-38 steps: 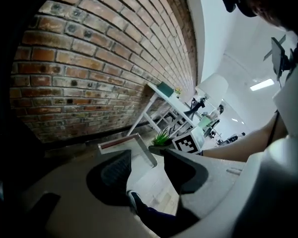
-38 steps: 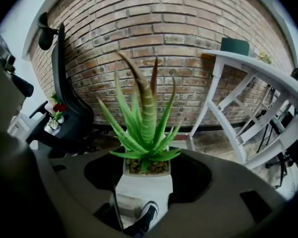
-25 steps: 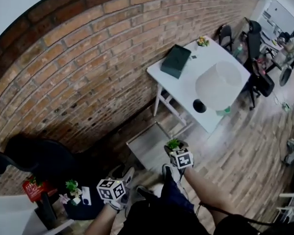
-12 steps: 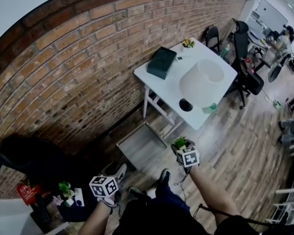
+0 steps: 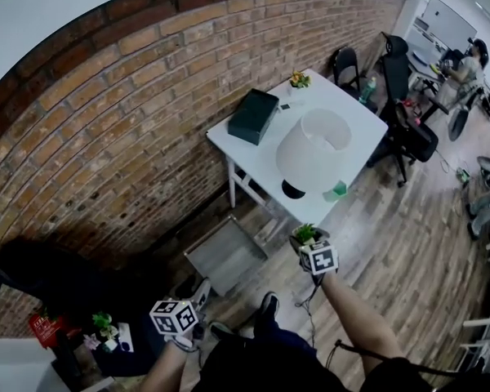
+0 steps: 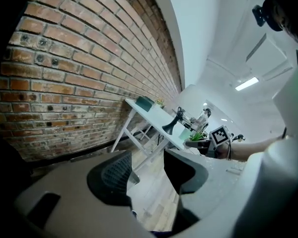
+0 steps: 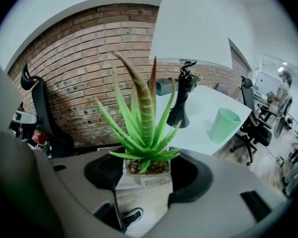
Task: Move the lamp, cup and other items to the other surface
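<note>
A white table [image 5: 355,119] stands against the brick wall [image 5: 131,121] at one o'clock, bearing lamp [image 5: 312,149], green cup [image 5: 336,190] and dark box [image 5: 253,115]. Right gripper [image 7: 144,176], tilted down, clamps a potted plant [image 7: 141,128]; left gripper [image 6: 146,170] at seven o'clock hangs empty, jaws apart

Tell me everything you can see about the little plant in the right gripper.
The plant is a small aloe-like succulent with stiff, pointed green leaves and pale banding, a couple of them reddish-brown toward the tips. It grows from pebbles in a small square whitish pot. It stands upright, clamped at the pot between the jaws of the right gripper, in the air over the wood floor, short of the white table. Nothing else touches it.
</note>
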